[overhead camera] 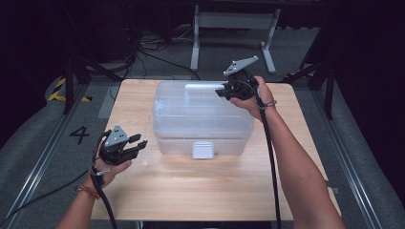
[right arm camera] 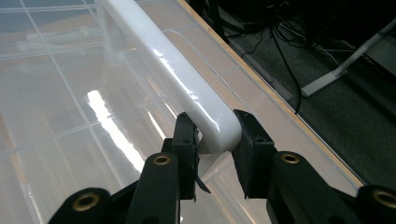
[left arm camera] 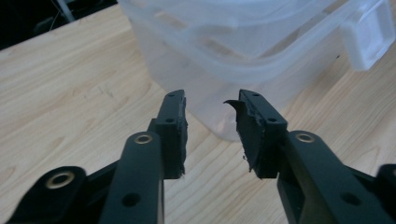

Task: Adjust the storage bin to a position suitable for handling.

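Note:
A clear plastic storage box point(overhead camera: 200, 114) with a lid stands in the middle of the wooden table point(overhead camera: 191, 191), its white latch point(overhead camera: 203, 149) facing me. My right gripper point(overhead camera: 224, 91) is at the box's far right top. In the right gripper view, the right gripper point(right arm camera: 214, 121) is shut on the end of the white carry handle point(right arm camera: 177, 79) above the ribbed lid point(right arm camera: 70, 116). My left gripper point(overhead camera: 138, 145) hovers open by the box's front left corner. The left gripper point(left arm camera: 210, 100) holds nothing; the box point(left arm camera: 224, 56) and latch point(left arm camera: 369, 32) lie just beyond its jaws.
Behind the table stands a white metal frame point(overhead camera: 229, 24), with black cables point(overhead camera: 143, 47) on the grey floor. A painted 4 point(overhead camera: 79, 134) and yellow-black tape point(overhead camera: 59, 90) mark the floor at left. Bare tabletop lies in front of the box.

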Demonstrator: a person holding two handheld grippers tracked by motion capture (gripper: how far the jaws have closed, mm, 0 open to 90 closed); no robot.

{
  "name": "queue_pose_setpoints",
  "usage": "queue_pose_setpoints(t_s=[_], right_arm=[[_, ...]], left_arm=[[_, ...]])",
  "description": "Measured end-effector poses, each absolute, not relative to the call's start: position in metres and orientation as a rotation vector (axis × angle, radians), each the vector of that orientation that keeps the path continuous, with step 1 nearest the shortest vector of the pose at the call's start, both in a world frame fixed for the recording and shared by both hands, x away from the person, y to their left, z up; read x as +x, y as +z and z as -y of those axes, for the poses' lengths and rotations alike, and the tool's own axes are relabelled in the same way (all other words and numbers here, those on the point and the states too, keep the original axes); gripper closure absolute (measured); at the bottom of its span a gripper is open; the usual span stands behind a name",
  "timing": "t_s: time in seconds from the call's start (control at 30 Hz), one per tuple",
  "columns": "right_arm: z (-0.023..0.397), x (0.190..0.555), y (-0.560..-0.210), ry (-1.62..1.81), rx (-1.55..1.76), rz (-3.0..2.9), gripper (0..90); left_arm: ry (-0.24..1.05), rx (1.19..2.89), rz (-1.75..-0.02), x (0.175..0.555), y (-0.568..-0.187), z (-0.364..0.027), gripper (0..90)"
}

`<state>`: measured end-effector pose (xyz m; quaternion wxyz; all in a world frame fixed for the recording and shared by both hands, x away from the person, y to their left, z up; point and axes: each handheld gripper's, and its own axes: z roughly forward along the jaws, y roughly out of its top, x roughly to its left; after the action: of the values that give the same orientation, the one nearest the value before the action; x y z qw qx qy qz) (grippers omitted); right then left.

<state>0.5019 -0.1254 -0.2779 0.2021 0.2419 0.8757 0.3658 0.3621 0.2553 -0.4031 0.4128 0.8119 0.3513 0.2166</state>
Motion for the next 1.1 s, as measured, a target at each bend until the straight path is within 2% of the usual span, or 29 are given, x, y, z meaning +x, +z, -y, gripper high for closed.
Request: queue_pose_setpoints(t_s=[0.47, 1.1], right_arm=[[0.124, 0.503, -0.276, 1.016, 0.687, -2.436, 72.0], [0.124, 0.503, -0.276, 1.01, 0.684, -2.427, 71.6]], left_arm=[[0.527, 1.996, -0.799, 0.372, -0.401, -0.238, 87.7], [0.534, 1.954, -0.801, 0.381, -0.402, -0.23, 89.9]])
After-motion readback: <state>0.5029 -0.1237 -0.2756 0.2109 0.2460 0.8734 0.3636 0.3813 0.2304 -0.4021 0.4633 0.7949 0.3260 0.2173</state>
